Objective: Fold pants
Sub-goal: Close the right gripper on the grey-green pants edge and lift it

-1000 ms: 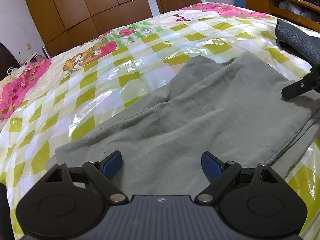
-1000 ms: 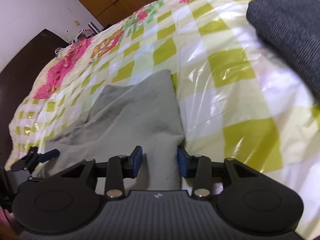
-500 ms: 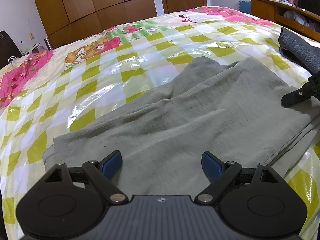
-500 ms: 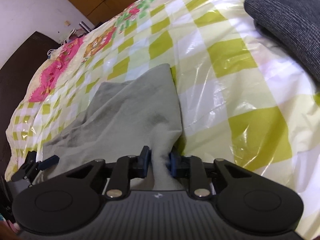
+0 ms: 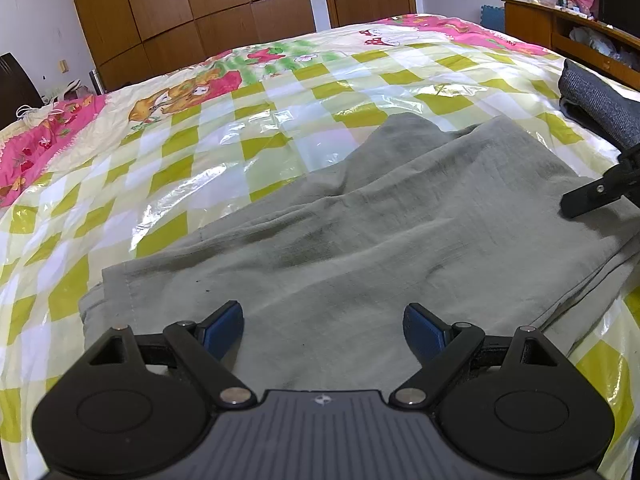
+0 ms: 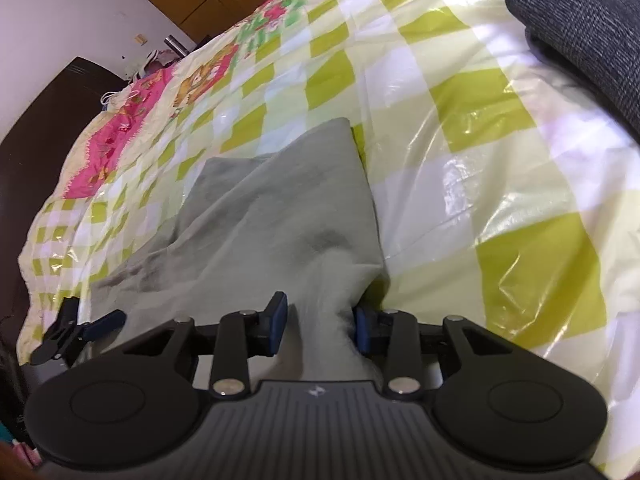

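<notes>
Grey-green pants lie spread across the checked bedspread. My left gripper hovers over their near edge, open wide, nothing between its pads. In the right wrist view the pants rise into a bunched ridge that runs between the pads of my right gripper. Its jaws are opening, the ridge leaning against the right pad while the left pad stands clear. The right gripper's finger shows at the left view's right edge. The left gripper sits at the pants' far left end.
A dark grey folded garment lies on the bed to the right of the pants. The bedspread is covered with shiny plastic. A wooden wardrobe and door stand beyond the bed, and a wooden shelf at the right.
The right jaws closed onto the pants' edge and pulled it into a ridge, then parted again. The left gripper stayed open in place.
</notes>
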The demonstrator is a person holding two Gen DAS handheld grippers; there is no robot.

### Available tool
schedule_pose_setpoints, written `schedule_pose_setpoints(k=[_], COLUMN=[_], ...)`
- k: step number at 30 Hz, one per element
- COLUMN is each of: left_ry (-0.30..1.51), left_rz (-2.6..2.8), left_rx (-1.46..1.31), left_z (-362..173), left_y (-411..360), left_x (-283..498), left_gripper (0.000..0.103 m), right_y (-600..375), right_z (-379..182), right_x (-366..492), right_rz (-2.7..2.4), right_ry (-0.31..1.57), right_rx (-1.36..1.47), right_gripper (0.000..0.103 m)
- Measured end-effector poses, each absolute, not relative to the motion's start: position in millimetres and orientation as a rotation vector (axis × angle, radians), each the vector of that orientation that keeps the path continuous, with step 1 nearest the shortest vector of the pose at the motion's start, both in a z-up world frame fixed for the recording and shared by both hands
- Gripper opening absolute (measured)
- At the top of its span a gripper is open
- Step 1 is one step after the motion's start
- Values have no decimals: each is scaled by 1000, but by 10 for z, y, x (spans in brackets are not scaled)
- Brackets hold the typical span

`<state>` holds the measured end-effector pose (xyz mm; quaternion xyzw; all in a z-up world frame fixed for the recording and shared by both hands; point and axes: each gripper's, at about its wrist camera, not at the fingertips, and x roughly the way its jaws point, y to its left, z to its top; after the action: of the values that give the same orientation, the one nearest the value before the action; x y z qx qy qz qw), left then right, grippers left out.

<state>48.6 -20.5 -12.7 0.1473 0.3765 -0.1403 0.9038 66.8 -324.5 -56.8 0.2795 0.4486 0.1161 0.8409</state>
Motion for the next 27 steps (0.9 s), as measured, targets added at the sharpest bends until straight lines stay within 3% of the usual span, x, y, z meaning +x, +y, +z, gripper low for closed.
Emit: schedule_pose_setpoints(k=[9,16,20,24,27], left_ry=[775,764,764,762,766], left_rz=[-298,-311,-322,-334,-359], left_rx=[292,293,285,303,346], left_z=[-166,-174,-192,-172,-145], left_y=[-204,-245,-250,-300,-282], left_x=[499,499,506,515,470], left_gripper=[102,102,102,102,102], right_y=[-3576,-3604,-3594,-3643,-3469], right_z=[-623,-715,-649,-715,-741], right_x=[622,747,685,661,738], right_rz=[291,380,452,433,351], right_ry=[951,967,969,937,969], right_rx=[669,728,783,857,792], right_gripper=[29,30,15,14,6])
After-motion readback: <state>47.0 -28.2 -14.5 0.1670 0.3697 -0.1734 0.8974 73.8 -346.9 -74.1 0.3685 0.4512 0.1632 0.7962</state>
